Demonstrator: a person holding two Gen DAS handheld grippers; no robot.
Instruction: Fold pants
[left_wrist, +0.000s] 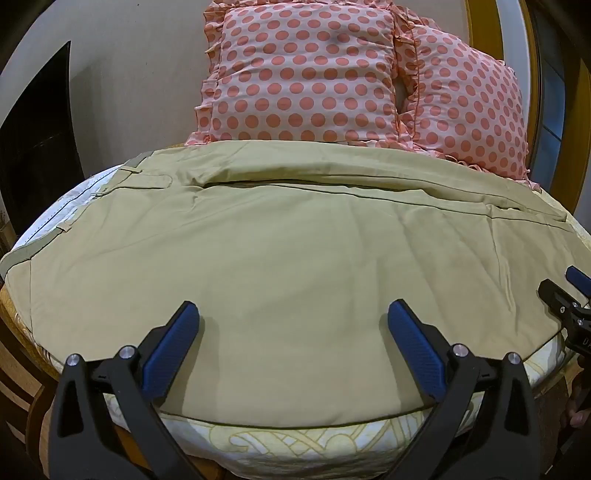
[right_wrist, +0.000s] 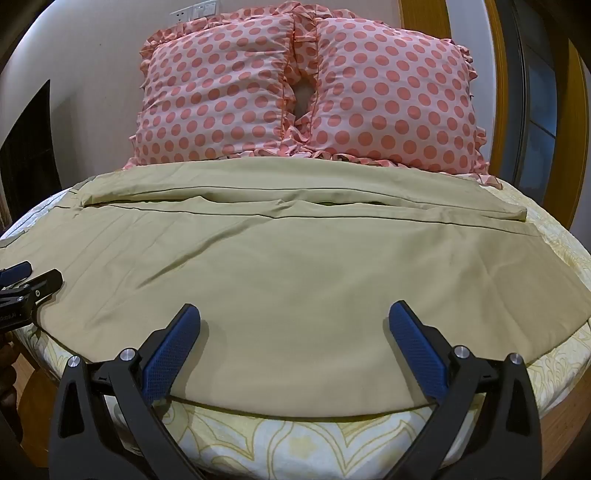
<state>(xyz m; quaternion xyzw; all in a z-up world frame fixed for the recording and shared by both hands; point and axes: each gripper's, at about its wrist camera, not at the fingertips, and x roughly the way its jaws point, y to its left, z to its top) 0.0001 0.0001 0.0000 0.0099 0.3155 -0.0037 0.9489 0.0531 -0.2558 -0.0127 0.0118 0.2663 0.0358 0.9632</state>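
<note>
Blue-padded fingers of the left gripper (left_wrist: 293, 317) stand spread wide apart, holding nothing, with the near edge of the khaki pants (left_wrist: 288, 266) lying flat between and just below them. Seen from the right wrist, the right gripper (right_wrist: 294, 319) is spread the same way, its 2 fingers also empty above the near edge of the pants (right_wrist: 295, 266). Each gripper shows at the edge of the other's view: the right gripper (left_wrist: 570, 295) far to the right of the left jaws, the left gripper (right_wrist: 22, 284) far to the left of the right jaws.

Beyond both sets of jaws the pants stretch sideways across the bed, the waistband off to the left and the leg ends to the right. Nearer than the jaws, a yellow-patterned bedsheet (right_wrist: 295, 443) shows under the pants' edge. Farthest ahead, 2 pink polka-dot pillows (right_wrist: 306, 92) lean against the wall (right_wrist: 92, 74).
</note>
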